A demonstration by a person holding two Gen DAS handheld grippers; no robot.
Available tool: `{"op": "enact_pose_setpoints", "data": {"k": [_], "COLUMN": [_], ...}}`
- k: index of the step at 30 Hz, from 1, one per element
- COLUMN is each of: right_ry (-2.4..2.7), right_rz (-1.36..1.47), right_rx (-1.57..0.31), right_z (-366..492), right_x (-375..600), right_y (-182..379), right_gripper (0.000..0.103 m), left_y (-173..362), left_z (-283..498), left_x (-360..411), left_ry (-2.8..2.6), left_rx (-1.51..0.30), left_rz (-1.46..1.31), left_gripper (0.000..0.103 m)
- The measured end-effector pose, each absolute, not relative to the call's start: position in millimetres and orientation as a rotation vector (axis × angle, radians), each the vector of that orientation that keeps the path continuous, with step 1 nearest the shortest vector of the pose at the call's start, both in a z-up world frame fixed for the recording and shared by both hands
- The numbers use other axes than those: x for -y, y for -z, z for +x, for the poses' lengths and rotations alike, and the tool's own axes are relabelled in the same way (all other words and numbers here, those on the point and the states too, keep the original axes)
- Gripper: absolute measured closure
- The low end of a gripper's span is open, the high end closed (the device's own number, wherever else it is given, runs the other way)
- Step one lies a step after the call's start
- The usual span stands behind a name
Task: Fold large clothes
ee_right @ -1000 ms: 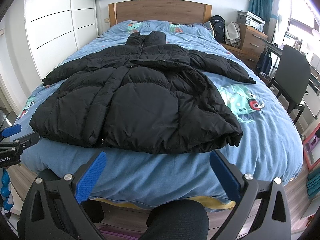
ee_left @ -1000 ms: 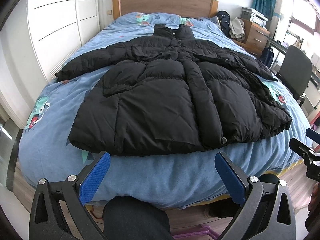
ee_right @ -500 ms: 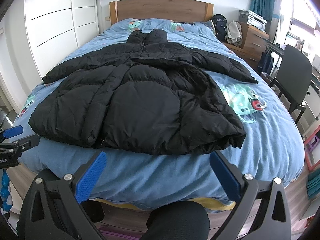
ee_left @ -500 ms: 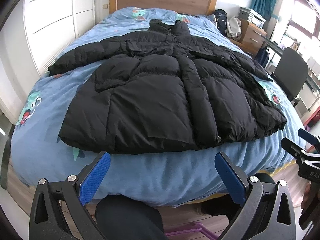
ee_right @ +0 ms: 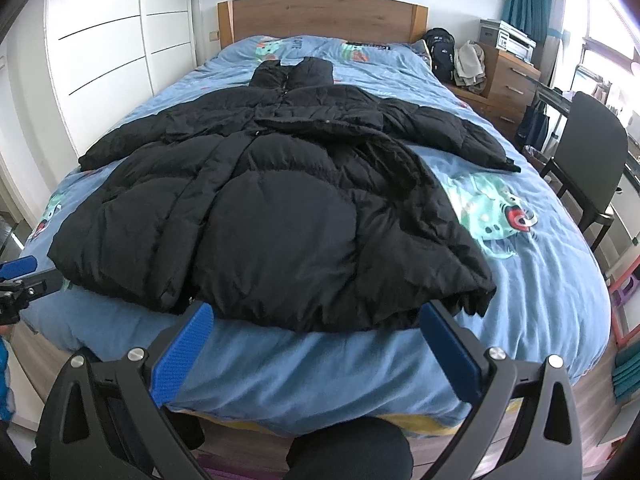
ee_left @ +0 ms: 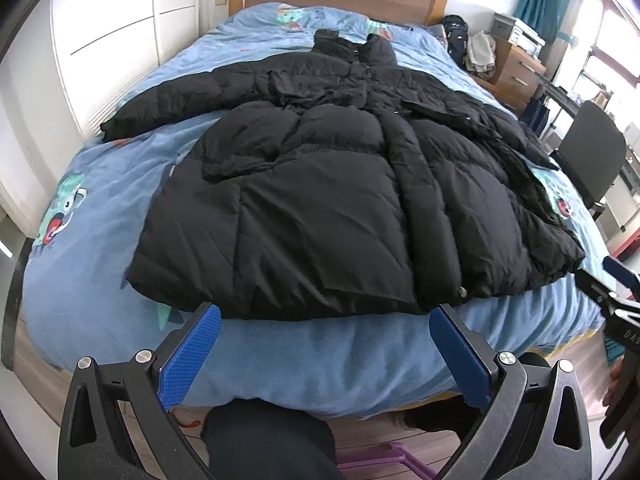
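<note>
At the foot of the bed (ee_left: 280, 364), the left gripper (ee_left: 325, 346) and right gripper (ee_right: 316, 344), jaws apart and empty, have drawn nearer the black coat's (ee_left: 320, 208) hem, so the 1st grasp appears imminent.

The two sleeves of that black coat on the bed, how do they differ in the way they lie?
The left sleeve reaches out towards the white wardrobe; the right sleeve reaches towards the black chair. The left sleeve's cuff lies near the edge of the bed, while the right sleeve's cuff ends well inside it, above a cartoon print. Both are black, puffy, quilted, spread flat and unfolded.
</note>
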State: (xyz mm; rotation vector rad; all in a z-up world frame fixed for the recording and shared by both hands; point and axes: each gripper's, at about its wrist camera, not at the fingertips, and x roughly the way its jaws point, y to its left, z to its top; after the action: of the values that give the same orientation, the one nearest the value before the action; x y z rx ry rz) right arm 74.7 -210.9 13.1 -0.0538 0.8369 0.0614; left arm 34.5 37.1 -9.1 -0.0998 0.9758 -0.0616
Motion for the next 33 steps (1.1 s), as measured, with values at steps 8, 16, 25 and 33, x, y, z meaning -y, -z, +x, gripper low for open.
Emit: {"op": "enact_pose_setpoints", "data": {"k": [8, 16, 25, 33], "right_ry": [-0.027, 0.018, -0.013, 0.011], "right_rz": [-0.011, 0.029, 0.009, 0.077], "right_rx": [-0.802, -0.774, -0.723, -0.801], "right_z": [102, 137, 188, 258], "right_x": [235, 264, 266, 278], "right_y": [-27, -40, -45, -26], "right_gripper": [0.0, 0.0, 0.0, 0.0], "left_y": [-1, -26, -21, -9], "left_z": [60, 98, 150, 214], "left_x": [-68, -83, -84, -76], "left_ry": [0.02, -0.079, -0.125, -0.16], "left_rx": [-0.965, -0.9, -0.895, -0.872], "left_rz": [-0.135, -0.1, -0.088, -0.053], "left_gripper": [0.001, 0.001, 0.001, 0.001]}}
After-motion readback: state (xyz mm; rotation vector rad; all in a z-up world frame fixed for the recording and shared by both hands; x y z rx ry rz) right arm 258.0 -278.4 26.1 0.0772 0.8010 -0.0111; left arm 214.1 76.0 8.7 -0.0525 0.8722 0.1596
